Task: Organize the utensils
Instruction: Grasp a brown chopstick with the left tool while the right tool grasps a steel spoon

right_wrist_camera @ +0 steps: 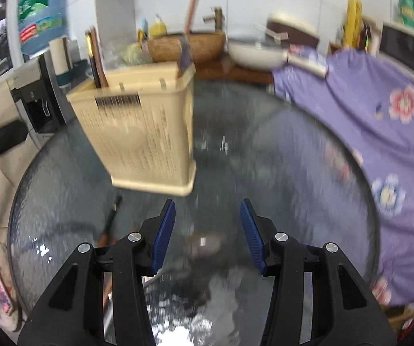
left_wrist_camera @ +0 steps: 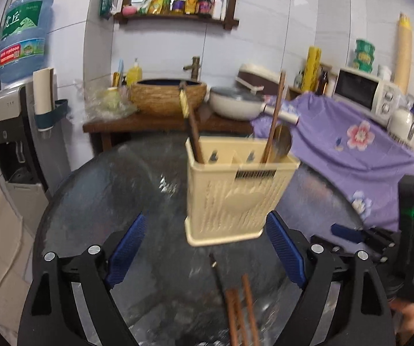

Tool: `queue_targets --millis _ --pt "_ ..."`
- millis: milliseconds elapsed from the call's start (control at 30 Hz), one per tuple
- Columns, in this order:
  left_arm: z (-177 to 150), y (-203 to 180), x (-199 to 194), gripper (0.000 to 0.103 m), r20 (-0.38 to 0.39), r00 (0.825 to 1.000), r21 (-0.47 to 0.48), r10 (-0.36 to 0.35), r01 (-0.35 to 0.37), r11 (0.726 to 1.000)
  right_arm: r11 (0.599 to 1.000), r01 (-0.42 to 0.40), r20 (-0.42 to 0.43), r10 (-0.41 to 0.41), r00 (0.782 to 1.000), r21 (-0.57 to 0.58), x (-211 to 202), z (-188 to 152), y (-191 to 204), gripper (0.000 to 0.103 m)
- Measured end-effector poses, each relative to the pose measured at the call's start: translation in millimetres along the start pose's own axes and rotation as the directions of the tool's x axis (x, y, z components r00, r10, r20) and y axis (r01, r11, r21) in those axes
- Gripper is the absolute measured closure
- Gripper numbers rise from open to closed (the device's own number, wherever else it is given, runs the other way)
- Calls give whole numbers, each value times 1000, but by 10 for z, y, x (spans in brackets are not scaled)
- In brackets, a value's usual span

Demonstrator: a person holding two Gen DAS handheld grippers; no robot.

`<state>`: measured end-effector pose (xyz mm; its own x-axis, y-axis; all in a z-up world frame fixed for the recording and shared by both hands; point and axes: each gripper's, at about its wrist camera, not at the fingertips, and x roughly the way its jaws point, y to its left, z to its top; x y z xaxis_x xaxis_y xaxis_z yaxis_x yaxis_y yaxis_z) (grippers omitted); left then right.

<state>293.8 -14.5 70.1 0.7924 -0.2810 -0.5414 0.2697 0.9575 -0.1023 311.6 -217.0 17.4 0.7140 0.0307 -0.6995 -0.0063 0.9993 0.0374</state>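
Left wrist view: cream plastic slotted utensil holder [left_wrist_camera: 230, 193] upright on the round dark glass table [left_wrist_camera: 97, 201], just ahead of the left gripper [left_wrist_camera: 207, 250]. Jaws spread wide, blue ribbed pads [left_wrist_camera: 127, 248] clear of everything, nothing between them. Dark-handled utensil [left_wrist_camera: 191, 127] in the holder's left compartment; brown wooden chopstick [left_wrist_camera: 274, 118] and wooden spoon [left_wrist_camera: 282, 144] in the right one. Pair of reddish-brown wooden chopsticks [left_wrist_camera: 240, 311] flat on the glass beneath the jaws.

Right wrist view, blurred: right gripper [right_wrist_camera: 208, 232] about half open, empty, above bare glass; something pale and rounded [right_wrist_camera: 204, 243] below, possibly a spoon bowl. Holder at upper left, well ahead of the pads
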Motion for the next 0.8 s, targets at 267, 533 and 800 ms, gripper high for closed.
queue_targets --millis 267,533,800 --pt "-422 187 252 26 -149 988 -9 33 -35 999 993 12 -141 4 990 115 307 -244 -141 39" --pt "-584 226 510 39 -278 960 -43 -22 10 999 991 38 -208 -11 978 128 525 -272 -60 39" --pt "-569 96 781 52 -348 937 -39 -27 15 999 988 55 -244 -19 969 142 685 -268 -46 39"
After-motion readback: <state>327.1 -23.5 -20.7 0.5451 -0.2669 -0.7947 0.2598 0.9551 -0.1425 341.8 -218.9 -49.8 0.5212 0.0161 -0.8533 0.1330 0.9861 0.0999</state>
